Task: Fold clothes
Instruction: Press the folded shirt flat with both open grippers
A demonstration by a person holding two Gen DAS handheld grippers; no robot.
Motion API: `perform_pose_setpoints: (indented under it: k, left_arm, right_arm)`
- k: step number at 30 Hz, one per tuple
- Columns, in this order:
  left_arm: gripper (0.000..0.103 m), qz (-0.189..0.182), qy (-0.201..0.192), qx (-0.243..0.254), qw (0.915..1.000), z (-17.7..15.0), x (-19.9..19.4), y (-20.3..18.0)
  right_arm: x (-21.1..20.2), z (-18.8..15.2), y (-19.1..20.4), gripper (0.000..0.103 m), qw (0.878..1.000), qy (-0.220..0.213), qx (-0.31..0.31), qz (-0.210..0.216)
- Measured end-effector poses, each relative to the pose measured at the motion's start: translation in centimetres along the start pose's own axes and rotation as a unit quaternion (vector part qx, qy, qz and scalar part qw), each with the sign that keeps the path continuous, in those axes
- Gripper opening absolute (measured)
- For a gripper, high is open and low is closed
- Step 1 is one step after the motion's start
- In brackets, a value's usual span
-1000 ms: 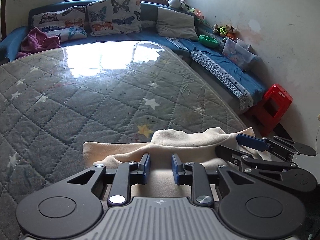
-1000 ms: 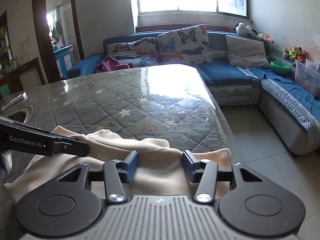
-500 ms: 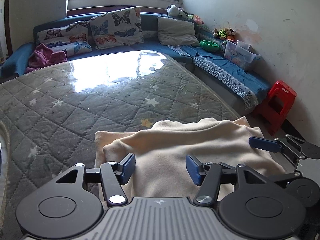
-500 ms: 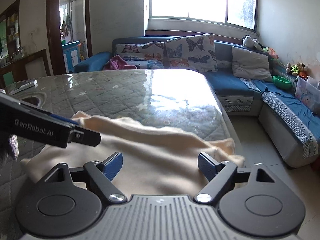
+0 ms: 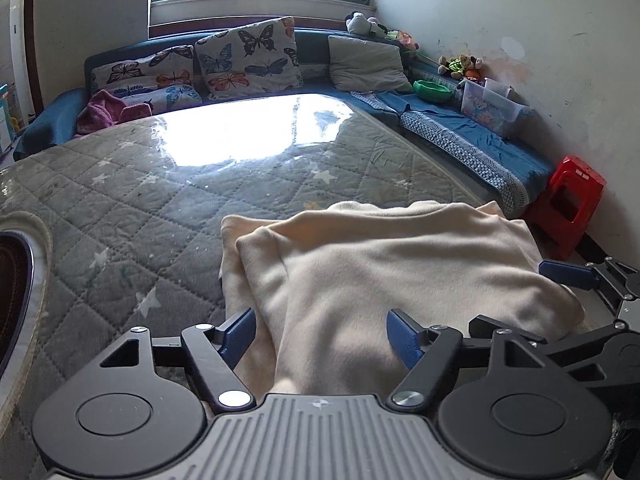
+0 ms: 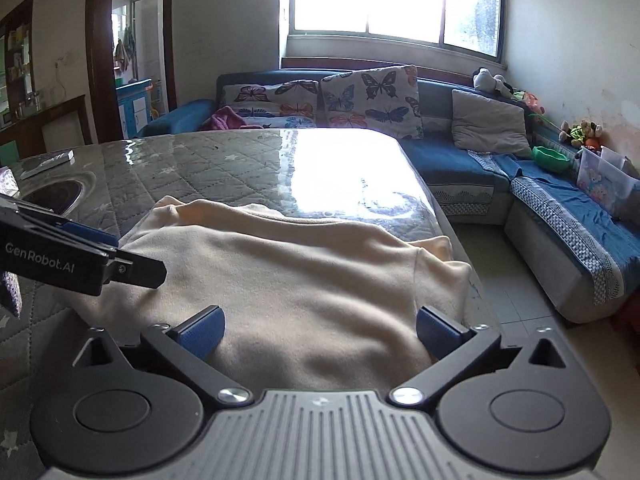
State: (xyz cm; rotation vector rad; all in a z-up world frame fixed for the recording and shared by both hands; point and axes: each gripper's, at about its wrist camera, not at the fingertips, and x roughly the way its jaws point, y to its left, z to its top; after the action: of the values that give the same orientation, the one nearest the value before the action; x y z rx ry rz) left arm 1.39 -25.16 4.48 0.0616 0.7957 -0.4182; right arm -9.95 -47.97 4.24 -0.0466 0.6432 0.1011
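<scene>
Below, both the left gripper (image 5: 322, 334) and right gripper (image 6: 320, 330) gape wide, hiding the cream garment's (image 5: 392, 268) near edge.

Near edge of cream garment (image 5: 384, 280) behind left gripper (image 5: 322, 338)

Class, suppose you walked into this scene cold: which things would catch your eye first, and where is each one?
First the cream garment, folded over on the near edge of the quilted grey table, with the open left gripper and open right gripper poised over its near end. Next the window glare on the table's glossy far half. Then the butterfly cushions on the blue sofa behind.
</scene>
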Motion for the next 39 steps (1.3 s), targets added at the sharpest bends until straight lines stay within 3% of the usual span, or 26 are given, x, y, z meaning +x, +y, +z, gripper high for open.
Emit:
perform_pose_setpoints:
  k: [16,33,39]
  left_arm:
    - [0.096,0.024,-0.012,0.018,0.9995,-2.6,-1.3,-0.2]
    - [0.101,0.040,-0.004,-0.005,0.9992,-4.2,-2.4,1.1]
    - [0.101,0.040,-0.025,-0.013,0.9988,-3.2,-3.2,0.8]
  right_arm:
    - [-1.8,-1.5,0.6,0.103,1.000,-0.007,-0.001,-0.019]
    - [-3.8,-1.9,0.3,0.103,0.999,-0.020,0.015,-0.029]
    - [-3.2,-1.1,-0.1,0.103,0.998,-0.033,0.027,-0.052]
